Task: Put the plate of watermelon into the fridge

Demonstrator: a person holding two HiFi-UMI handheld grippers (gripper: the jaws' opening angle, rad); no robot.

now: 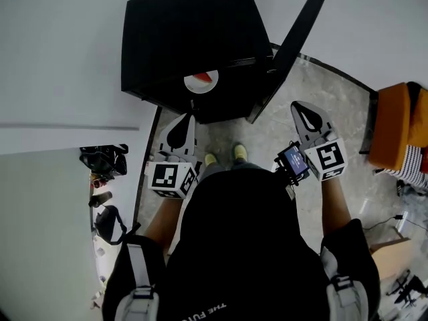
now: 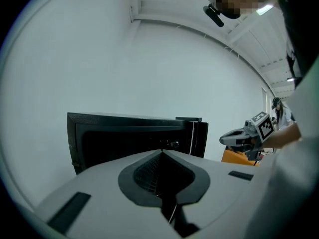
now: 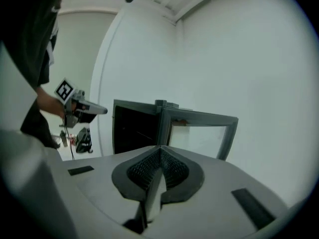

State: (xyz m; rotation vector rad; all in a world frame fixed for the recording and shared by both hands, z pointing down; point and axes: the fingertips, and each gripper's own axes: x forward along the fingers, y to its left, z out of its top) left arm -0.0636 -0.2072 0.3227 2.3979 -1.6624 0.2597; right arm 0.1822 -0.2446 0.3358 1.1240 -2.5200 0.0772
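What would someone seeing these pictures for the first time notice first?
The black fridge stands straight ahead of the person with its door wide open, and the plate of watermelon shows just inside. In front of it are the left gripper and the right gripper, jaws shut and empty. An orange seat sits at the far right.

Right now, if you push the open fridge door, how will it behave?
The fridge door stands wide open, so it probably swings freely on its hinge. The fridge looks small on a smooth floor; it may slide.
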